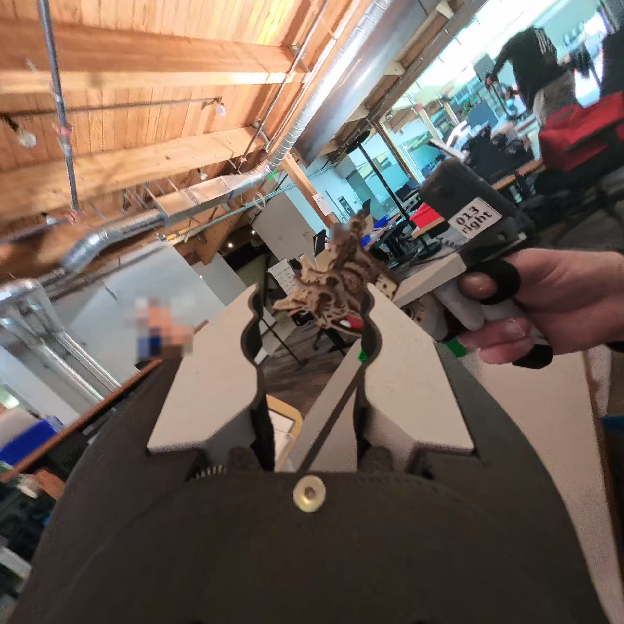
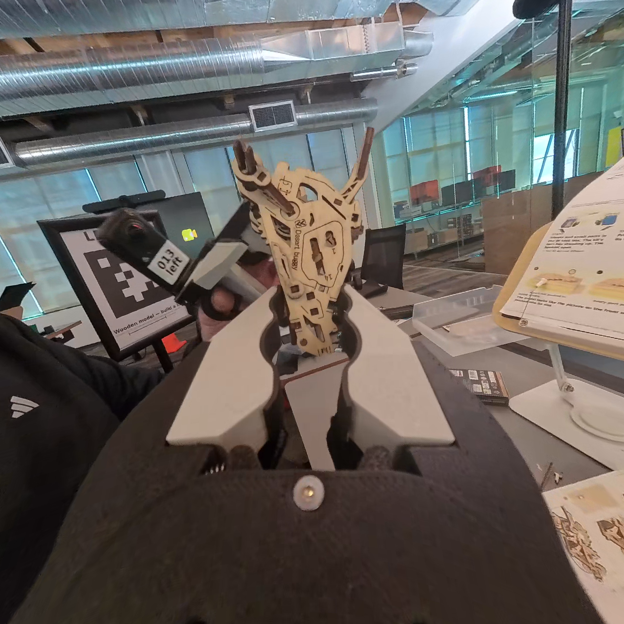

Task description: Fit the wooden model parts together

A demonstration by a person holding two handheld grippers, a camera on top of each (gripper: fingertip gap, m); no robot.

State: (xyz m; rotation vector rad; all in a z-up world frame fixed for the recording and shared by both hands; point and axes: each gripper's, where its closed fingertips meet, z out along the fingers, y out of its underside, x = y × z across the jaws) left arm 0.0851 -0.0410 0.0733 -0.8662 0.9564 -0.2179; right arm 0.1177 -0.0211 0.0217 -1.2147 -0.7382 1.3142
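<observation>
Plywood buggy model (image 2: 309,256) stands clamped in the right gripper (image 2: 310,324), its tapered lower end pinched between the two white fingers (image 2: 378,344) and its long axis running up and away along them, held in the air above the table (image 2: 499,358). Beyond it and to the model's left, the left gripper (image 2: 233,236) is tilted with its tips pointed toward the model's upper half. That gripper's own camera shows its jaws spread wide and empty, the model (image 1: 332,290) straight ahead between its fingertips (image 1: 374,297) but farther off. The left gripper looks best placed to close in; an instruction stand (image 2: 557,287) waits farther right.
</observation>
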